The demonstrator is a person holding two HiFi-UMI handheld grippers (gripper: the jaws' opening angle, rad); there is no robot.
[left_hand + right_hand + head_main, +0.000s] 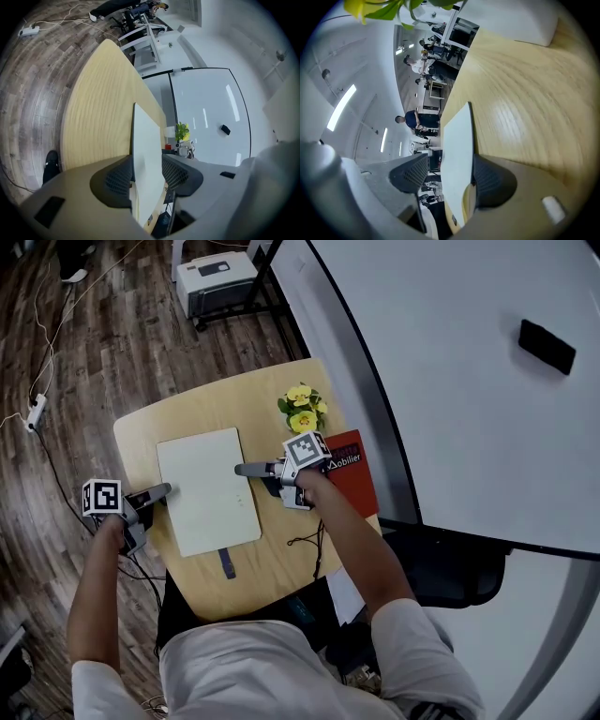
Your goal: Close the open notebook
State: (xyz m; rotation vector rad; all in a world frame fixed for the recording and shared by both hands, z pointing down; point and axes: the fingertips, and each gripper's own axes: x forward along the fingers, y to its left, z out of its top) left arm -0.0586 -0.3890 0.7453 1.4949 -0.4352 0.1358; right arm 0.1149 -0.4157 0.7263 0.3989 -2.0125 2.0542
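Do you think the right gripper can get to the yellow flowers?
Probably yes. The right gripper has its jaws open around the notebook's edge, so it looks free to move. The flowers stand close beside it on the table, with nothing between.

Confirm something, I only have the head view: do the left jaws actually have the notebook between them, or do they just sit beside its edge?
Observer: Between them. In the left gripper view, the left gripper has its jaws apart and the notebook runs in between.
Operator: Right side the same?
Observer: Yes. The right gripper straddles the opposite edge with its jaws apart, and a gap shows between one jaw and the notebook.
Operator: Anyone in the background?
Observer: The right gripper view shows a person standing far across the room, well away from the table.
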